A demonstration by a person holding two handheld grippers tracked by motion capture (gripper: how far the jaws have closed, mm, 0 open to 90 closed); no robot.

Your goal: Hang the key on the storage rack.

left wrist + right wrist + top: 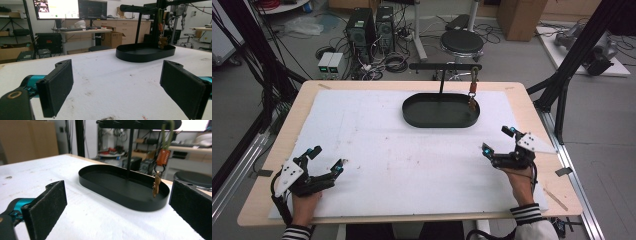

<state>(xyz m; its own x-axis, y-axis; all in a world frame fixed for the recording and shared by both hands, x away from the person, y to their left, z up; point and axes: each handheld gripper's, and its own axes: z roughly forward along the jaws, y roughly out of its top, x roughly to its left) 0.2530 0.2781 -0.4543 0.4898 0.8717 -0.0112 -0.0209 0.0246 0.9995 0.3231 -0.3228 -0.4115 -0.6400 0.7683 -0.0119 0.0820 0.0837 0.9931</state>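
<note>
While we look from the high view, our left gripper (pixel 328 159) and right gripper (pixel 496 139) rest on the white mat (pixel 377 145), jaws spread, empty, well apart from the black tray (pixel 417 117). Along the right gripper view, a key (pixel 156 185) hangs from the stand's crossbar (pixel 130 123) over the tray.

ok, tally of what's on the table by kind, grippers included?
Grippers: 2, the left gripper and the right gripper, both open.
Black oval tray with stand: 1.
Key bunch on an orange tag, hanging from the stand's bar: 1.
White foam mat: 1.
Total: 5.
</note>
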